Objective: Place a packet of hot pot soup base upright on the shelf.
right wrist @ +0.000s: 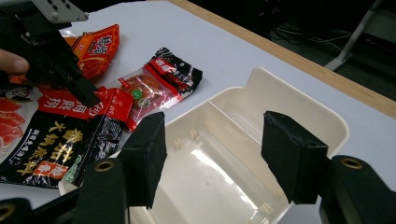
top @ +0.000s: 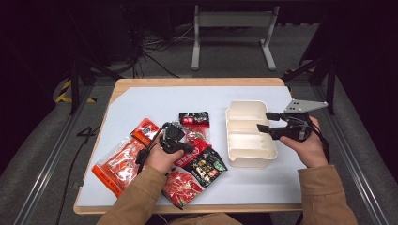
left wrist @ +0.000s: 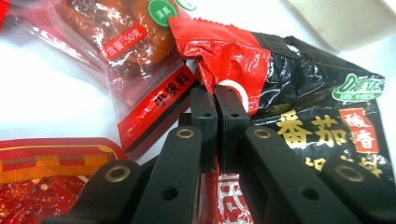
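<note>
Left gripper view: left hand-held gripper [left wrist: 215, 93] pinches crinkly red-and-black foil packet [left wrist: 299, 112]; right hand-held gripper [right wrist: 212, 151] gapes.

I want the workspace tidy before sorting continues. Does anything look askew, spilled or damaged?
Nothing is spilled or torn. The snack packets lie loosely overlapping, and the left gripper pinches the crumpled red corner of the black-and-red packet. The cream tray sits level and empty.

Dark room, grey floor [top: 37, 154], white frame [top: 232, 28] behind.
</note>
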Tool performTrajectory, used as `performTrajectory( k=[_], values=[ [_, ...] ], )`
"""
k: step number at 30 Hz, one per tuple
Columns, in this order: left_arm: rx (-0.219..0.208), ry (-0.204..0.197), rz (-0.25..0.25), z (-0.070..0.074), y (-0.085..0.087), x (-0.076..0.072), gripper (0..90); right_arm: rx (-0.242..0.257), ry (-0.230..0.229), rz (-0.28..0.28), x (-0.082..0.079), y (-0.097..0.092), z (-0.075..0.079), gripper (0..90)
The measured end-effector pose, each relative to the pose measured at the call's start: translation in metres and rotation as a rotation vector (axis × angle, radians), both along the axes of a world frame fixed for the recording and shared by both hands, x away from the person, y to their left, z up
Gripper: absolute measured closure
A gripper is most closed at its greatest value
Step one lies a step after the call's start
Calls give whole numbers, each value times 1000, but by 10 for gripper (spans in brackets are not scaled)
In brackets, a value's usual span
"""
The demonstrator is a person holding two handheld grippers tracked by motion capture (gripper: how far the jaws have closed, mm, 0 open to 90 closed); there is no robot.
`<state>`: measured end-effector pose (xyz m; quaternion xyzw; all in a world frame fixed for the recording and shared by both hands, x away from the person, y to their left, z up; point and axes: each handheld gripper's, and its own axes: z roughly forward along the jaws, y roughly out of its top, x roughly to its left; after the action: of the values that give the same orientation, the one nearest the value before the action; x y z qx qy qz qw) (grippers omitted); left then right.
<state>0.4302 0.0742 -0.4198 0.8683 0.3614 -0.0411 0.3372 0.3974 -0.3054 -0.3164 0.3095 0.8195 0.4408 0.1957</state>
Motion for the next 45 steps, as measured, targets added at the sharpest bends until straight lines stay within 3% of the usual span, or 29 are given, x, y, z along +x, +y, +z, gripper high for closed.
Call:
performTrajectory(
  k=[10,16,23,31,32,33,38,45],
  values=[
    [-51,-35,-16,23,7,-10,883,5,-6,-6,-1,-1,2,403],
    [-76,-92,-31,44,12,-20,885,6,-12,-4,-1,-1,2,402],
    [-78,-227,-37,76,17,-45,885,20,-49,-27,-5,-3,7,427],
    [-96,-311,-49,97,20,-64,887,39,-75,-34,-8,-5,10,430],
    [-84,-361,-50,105,19,-73,886,37,-80,-34,-8,-4,10,429],
    [-84,-361,-50,105,19,-73,886,37,-80,-34,-8,-4,10,429],
    [-84,-434,-63,118,16,-88,886,32,-84,-31,-9,-2,11,428],
    [-131,-496,-48,124,20,-94,889,36,-96,-16,-11,2,12,428]
  ],
)
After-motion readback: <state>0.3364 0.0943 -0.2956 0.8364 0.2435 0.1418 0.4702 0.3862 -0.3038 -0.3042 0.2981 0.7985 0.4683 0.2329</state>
